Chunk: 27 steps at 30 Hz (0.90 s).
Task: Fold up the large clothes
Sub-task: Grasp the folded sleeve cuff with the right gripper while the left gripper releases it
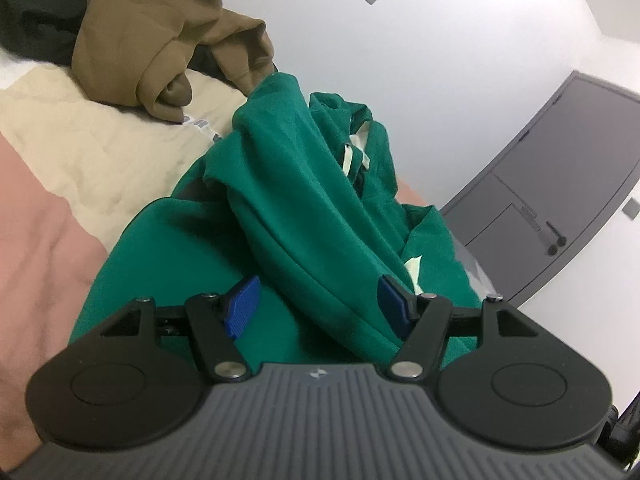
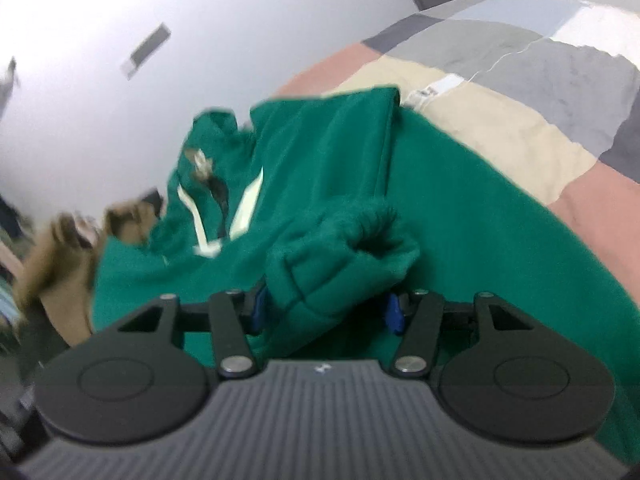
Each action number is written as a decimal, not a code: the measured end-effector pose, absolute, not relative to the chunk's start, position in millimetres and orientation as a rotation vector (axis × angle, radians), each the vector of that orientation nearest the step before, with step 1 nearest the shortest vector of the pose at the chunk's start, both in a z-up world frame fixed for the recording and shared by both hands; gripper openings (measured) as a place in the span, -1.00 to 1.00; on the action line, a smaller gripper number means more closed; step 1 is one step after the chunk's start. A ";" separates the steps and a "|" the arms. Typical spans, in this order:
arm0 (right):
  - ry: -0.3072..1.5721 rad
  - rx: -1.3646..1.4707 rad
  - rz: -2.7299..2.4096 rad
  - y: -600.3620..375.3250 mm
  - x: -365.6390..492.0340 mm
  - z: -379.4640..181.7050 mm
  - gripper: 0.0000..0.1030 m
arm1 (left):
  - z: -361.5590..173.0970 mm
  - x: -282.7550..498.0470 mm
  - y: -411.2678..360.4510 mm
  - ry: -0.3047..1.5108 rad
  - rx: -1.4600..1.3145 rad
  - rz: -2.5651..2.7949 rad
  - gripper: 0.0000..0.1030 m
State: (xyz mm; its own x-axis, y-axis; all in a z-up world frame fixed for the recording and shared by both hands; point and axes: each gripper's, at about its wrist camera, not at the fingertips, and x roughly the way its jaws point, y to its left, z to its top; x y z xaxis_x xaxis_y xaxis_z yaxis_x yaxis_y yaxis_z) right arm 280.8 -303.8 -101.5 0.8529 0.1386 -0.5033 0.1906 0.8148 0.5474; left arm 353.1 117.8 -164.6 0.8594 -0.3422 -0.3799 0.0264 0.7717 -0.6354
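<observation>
Two grippers work the same green hoodie [image 1: 304, 208]. The left gripper [image 1: 318, 306] has its jaws spread wide, one blue pad on each side of a thick folded ridge of the hoodie that runs from 6 o'clock up toward 12; neither pad visibly presses the cloth. The right gripper [image 2: 326, 308] also has its jaws spread, with a bunched ribbed cuff [image 2: 344, 240] sitting between them; whether the pads touch it is hard to tell.

Outward from the jaws, the hoodie lies spread over a patchwork quilt [image 1: 60, 168] of pink, cream and grey on the bed. Its pale drawstrings [image 2: 196, 216] show at about 10 o'clock in the right wrist view. A brown garment [image 1: 160, 36] is heaped at 11 o'clock in the left wrist view, just beyond the hoodie. A grey door [image 1: 560, 184] stands at 2 o'clock in the white wall.
</observation>
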 end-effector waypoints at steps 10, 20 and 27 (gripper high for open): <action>0.608 0.778 0.048 -324.0 293.4 -108.5 0.39 | -160.6 398.5 129.7 0.521 -0.840 -0.135 0.33; 0.603 0.806 0.138 -326.2 294.0 -108.8 0.43 | -138.6 434.1 166.7 0.538 -0.836 0.001 -0.69; 0.606 0.623 0.301 -287.0 285.5 -91.3 -0.36 | -111.1 438.5 207.7 0.490 -0.762 0.086 -0.74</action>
